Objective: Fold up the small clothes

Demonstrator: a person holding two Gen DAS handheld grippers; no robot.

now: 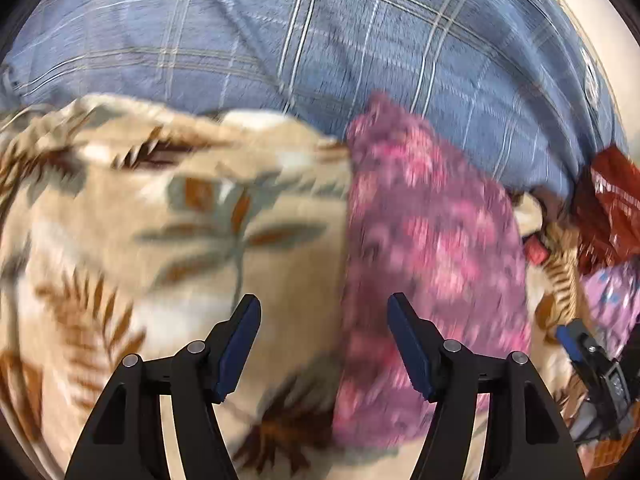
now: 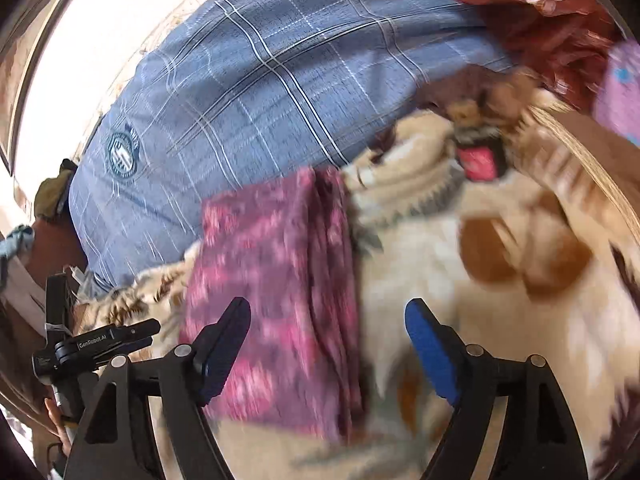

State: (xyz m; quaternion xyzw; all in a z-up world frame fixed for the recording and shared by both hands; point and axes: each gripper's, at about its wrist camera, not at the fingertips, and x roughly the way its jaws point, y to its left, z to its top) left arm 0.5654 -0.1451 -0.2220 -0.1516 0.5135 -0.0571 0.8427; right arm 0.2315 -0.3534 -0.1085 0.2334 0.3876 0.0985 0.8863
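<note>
A small magenta flowered cloth lies folded into a long strip on a beige leaf-patterned blanket. My left gripper is open and empty, above the cloth's left edge. In the right wrist view the same cloth lies on the blanket; my right gripper is open and empty above the cloth's right edge. The right gripper also shows in the left wrist view at the far right, and the left gripper shows in the right wrist view at the left. Both views are motion-blurred.
A blue plaid pillow lies behind the cloth; it also shows in the right wrist view. A red plastic bag and a pink garment sit at the right. A bright wall is behind.
</note>
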